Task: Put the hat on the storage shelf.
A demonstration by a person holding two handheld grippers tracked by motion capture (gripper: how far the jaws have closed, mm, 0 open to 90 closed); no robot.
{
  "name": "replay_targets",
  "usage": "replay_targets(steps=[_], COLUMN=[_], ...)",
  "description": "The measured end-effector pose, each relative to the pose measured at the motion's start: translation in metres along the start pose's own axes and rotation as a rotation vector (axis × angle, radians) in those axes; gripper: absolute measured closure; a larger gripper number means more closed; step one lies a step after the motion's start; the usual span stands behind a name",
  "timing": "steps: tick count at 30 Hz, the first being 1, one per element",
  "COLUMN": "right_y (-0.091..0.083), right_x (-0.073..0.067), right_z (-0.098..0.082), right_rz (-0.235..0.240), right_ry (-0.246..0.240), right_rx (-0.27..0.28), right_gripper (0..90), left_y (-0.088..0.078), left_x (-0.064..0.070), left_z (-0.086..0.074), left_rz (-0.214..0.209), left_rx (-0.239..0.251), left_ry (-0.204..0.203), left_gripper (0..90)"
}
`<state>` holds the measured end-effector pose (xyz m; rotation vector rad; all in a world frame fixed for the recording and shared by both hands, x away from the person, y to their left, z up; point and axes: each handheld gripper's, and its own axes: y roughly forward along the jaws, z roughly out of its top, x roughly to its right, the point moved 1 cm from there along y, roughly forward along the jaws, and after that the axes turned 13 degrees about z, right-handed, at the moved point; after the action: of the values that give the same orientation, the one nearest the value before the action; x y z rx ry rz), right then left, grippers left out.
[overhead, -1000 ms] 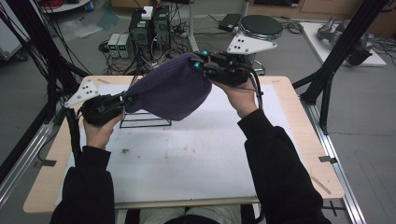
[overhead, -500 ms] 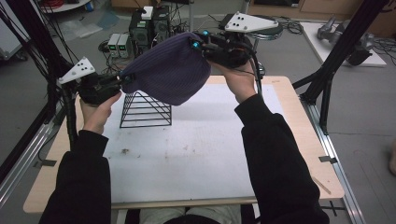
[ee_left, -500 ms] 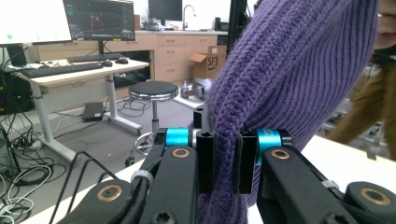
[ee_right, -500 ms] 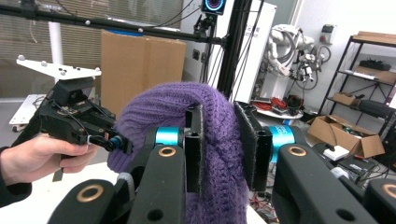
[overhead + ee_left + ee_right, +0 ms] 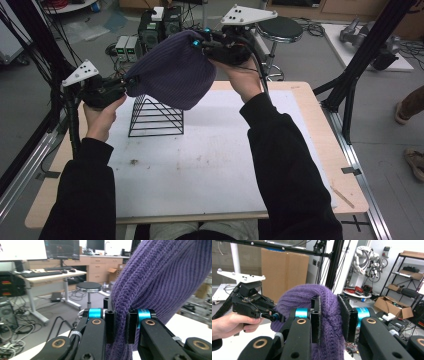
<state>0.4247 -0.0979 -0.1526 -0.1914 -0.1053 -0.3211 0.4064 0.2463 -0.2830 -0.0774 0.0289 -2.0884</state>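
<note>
A purple knitted hat (image 5: 172,75) hangs in the air between both grippers, above a black wire pyramid rack (image 5: 155,117) on the white mat. My left gripper (image 5: 125,89) is shut on the hat's left edge; its jaws pinch a fold of the knit (image 5: 120,325). My right gripper (image 5: 202,45) is shut on the hat's upper right edge, with the hat's thick rim (image 5: 329,322) squeezed between its pads. In the right gripper view the left gripper (image 5: 275,316) and its hand show beyond the hat. The hat's lower side hangs just above the rack's top.
The white mat (image 5: 200,165) covers a wooden table (image 5: 345,185). Black frame posts (image 5: 360,60) stand at both sides. A round stool (image 5: 282,30) and computer boxes (image 5: 150,30) sit on the floor behind the table.
Both grippers have lifted the hat higher and farther back, off the wire rack. The rack, covered a second ago, now stands bare below the hat.
</note>
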Motion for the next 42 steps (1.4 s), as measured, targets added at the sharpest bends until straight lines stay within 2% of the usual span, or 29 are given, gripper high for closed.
replay_targets(steps=[5, 11, 18, 22, 28, 37, 39, 42], right_y=[0.017, 0.034, 0.059, 0.076, 0.096, 0.114, 0.117, 0.124], right_x=[-0.002, -0.007, -0.009, -0.011, -0.013, -0.009, -0.007, -0.005], right_z=[-0.002, -0.003, -0.007, -0.008, -0.012, -0.026, -0.030, -0.036], right_rz=[0.007, 0.028, 0.035, 0.039, 0.022, 0.019, 0.020, 0.021], right_ry=[-0.005, -0.023, -0.018, -0.046, -0.039, 0.005, 0.013, 0.029], right_rx=[-0.037, -0.077, -0.133, -0.185, -0.247, -0.324, -0.332, -0.358], right_gripper=[73.8, 73.5, 73.3, 73.5, 73.5, 73.4, 73.4, 73.4], left_y=[0.000, -0.006, -0.016, -0.017, -0.015, -0.009, -0.007, -0.006], left_x=[-0.010, -0.021, -0.032, -0.040, -0.047, -0.053, -0.053, -0.055], left_z=[-0.014, -0.032, -0.054, -0.067, -0.085, -0.108, -0.113, -0.119], left_rz=[0.041, 0.030, 0.036, 0.039, 0.047, 0.033, 0.041, 0.053], left_rx=[0.011, 0.004, -0.010, -0.031, -0.063, -0.122, -0.138, -0.173], left_ry=[-0.008, -0.058, -0.105, -0.134, -0.202, -0.260, -0.262, -0.286], left_gripper=[82.8, 82.7, 82.7, 82.7, 82.7, 82.7, 82.7, 82.7])
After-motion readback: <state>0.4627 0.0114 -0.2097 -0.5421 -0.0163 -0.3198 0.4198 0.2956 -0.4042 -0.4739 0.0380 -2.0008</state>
